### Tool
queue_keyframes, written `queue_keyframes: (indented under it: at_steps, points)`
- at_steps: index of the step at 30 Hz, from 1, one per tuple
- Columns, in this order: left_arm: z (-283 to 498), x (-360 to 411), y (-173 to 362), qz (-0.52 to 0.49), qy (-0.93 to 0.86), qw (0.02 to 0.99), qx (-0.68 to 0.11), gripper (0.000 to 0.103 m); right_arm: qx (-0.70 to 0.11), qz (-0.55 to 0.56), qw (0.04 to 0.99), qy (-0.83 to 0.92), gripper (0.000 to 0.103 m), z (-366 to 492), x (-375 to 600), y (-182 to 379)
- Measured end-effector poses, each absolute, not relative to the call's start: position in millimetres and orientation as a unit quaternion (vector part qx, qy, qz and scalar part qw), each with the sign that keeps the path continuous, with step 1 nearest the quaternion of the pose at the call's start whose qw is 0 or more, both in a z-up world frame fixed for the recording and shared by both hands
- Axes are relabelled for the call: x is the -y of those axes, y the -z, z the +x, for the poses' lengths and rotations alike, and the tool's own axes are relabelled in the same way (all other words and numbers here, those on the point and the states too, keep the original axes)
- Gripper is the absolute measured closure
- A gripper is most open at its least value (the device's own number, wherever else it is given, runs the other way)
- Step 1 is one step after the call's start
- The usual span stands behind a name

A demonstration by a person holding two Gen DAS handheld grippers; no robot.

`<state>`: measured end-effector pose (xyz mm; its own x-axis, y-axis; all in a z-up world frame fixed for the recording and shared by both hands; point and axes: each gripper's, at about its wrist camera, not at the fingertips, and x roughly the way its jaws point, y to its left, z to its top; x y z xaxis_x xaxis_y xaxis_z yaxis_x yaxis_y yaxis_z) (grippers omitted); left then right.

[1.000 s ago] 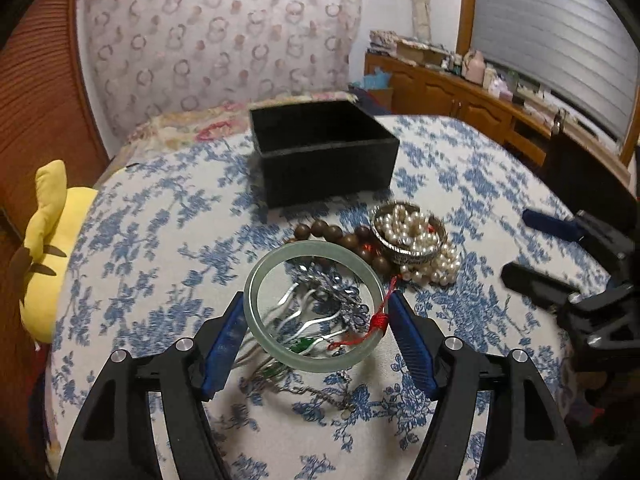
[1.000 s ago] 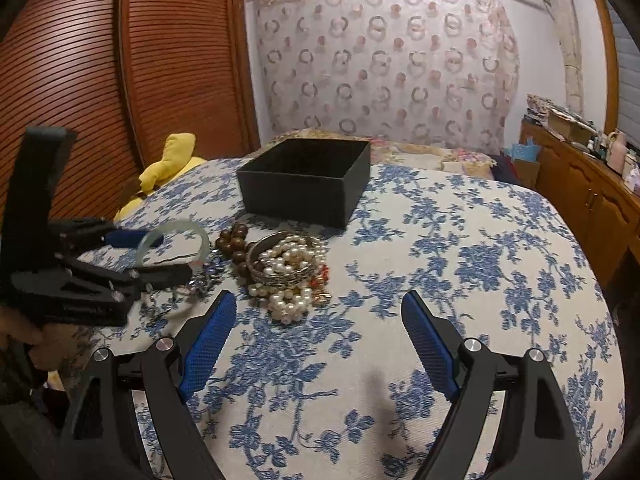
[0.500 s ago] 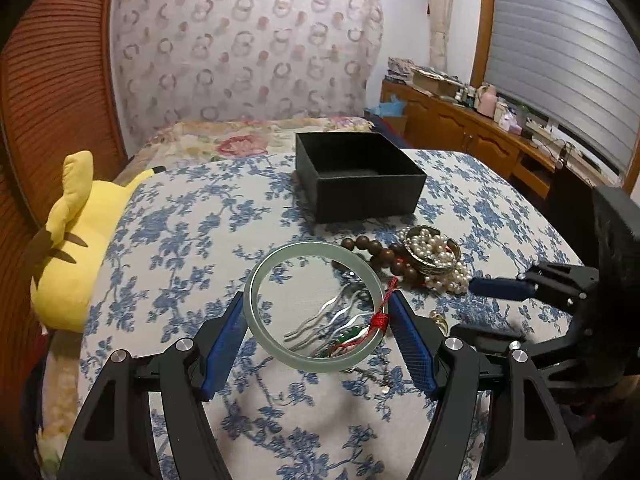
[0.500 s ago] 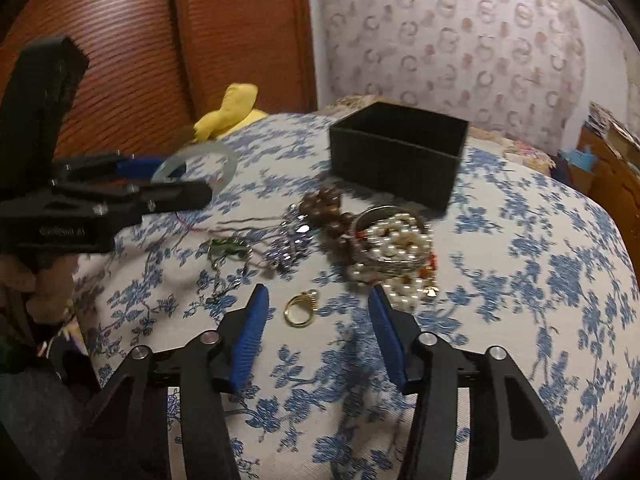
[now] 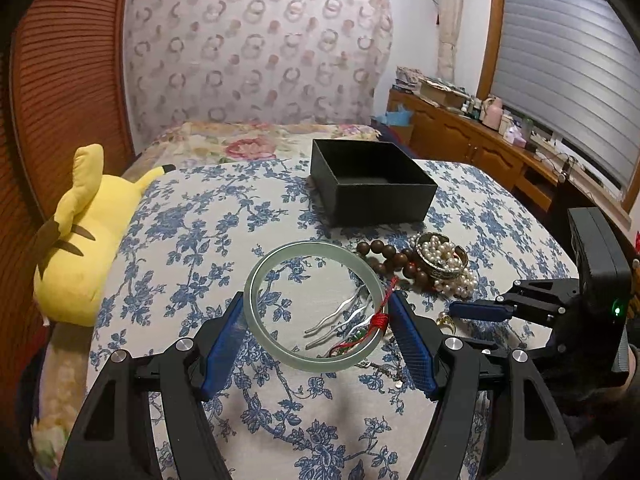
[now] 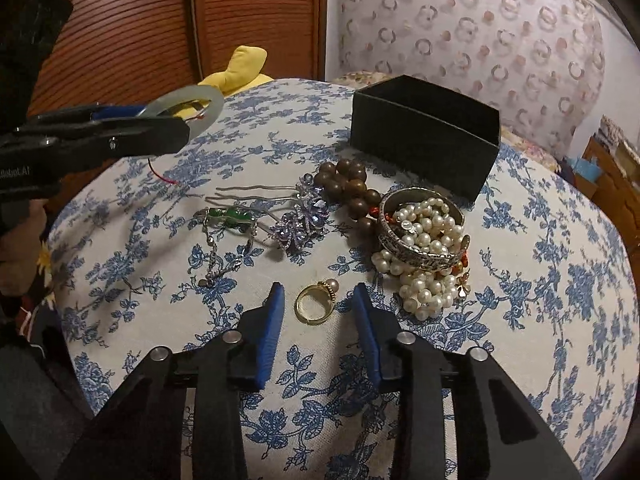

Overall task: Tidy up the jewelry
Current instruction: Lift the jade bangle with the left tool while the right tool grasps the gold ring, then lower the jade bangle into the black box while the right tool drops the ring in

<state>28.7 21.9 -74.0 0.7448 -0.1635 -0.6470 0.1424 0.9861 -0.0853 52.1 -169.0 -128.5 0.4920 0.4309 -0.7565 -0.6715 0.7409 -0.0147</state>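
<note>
My left gripper (image 5: 316, 332) is clamped across the pale green bangle (image 5: 314, 304), one blue pad on each side of the ring, holding it flat in the air above the floral tablecloth (image 5: 192, 240); a red cord (image 5: 382, 316) is tied round it at the right pad and a tail of it hangs toward the cloth. Risk one: the bangle is smooth and round, gripped only at two points on its outer rim, so any tilt or slackening on the way to the open black box (image 5: 372, 188) could let it pivot or slide out and drop onto the hair pins (image 6: 256, 196) and pendant chain (image 6: 224, 240) below. Risk two: the dangling cord could catch a pin and drag it along. My right gripper (image 6: 318, 308) is low over the table with its fingers apart, straddling the gold ring (image 6: 316, 302) without touching it. Risk three: the ring lies flat and is small, so closing may skate it forward toward the pearls (image 6: 428, 248) and silver cuff (image 6: 420, 236), or pinch cloth instead
</note>
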Motion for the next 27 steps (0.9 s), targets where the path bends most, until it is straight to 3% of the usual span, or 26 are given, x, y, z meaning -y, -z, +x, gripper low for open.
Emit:
queue_keyframes:
  at_steps: [5, 10, 11, 27]
  points:
    - [27, -22, 76, -0.016, 0.083, 0.933, -0.351, 0.035, -0.383, -0.158, 0.85, -0.326, 0.081, 51, 168, 129]
    - [30, -20, 76, -0.017, 0.085, 0.932, -0.352, 0.035, -0.382, -0.151, 0.849, -0.332, 0.082, 50, 171, 127]
    - [32, -20, 76, -0.017, 0.085, 0.932, -0.352, 0.035, -0.38, -0.15, 0.85, -0.333, 0.098, 50, 172, 125]
    - [59, -2, 64, -0.001, 0.1, 0.935, -0.34, 0.035, -0.354, -0.131, 0.867, -0.326, 0.098, 67, 192, 101]
